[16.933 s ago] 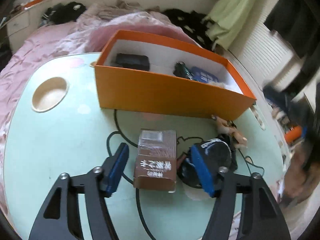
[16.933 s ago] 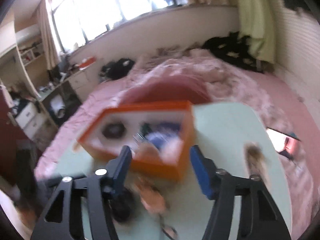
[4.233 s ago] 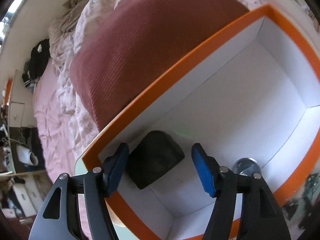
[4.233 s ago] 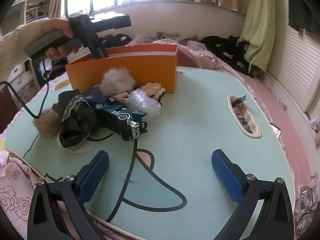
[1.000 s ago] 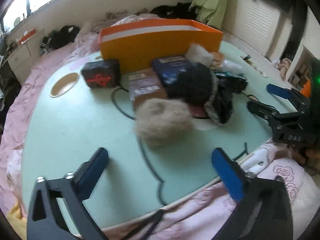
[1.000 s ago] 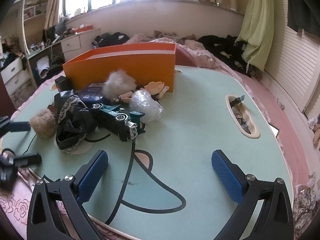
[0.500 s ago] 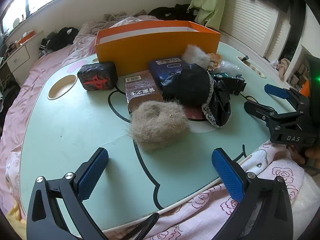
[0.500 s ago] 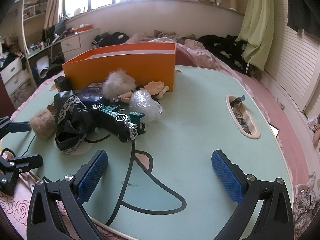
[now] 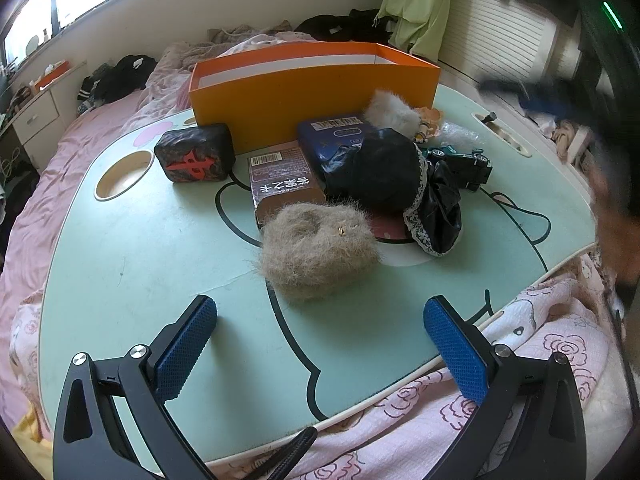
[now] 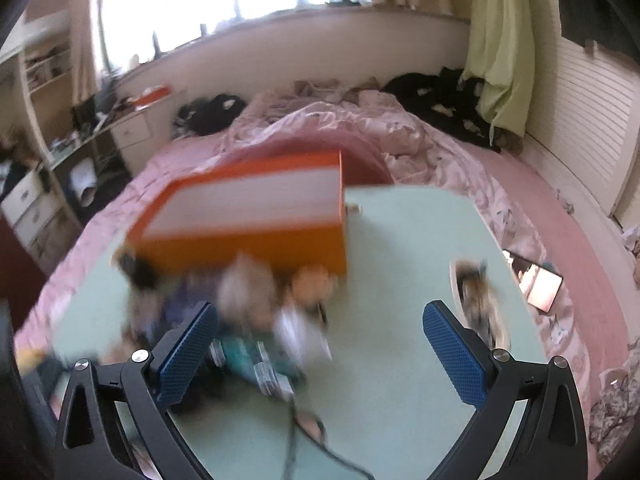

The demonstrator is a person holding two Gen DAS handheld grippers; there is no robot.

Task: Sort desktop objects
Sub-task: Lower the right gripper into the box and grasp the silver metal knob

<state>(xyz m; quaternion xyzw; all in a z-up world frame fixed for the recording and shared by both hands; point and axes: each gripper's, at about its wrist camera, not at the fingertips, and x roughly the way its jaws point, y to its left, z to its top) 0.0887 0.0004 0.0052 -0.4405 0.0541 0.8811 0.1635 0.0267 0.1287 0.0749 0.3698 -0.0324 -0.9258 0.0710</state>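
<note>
The tan fur ball [image 9: 318, 254] lies on the table [image 9: 140, 248] just ahead of the left gripper [image 9: 320, 350], jaws wide apart, empty. It looks light, soft and squashy; pinching its middle should hold. The right gripper [image 10: 320, 350] is likewise spread.

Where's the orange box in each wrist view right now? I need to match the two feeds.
Left wrist: orange box sits upper centre, behind the clutter on the table.
Right wrist: orange box sits centre-left, blurred by motion.
Shared landmark: the green curtain, upper right in both.
</note>
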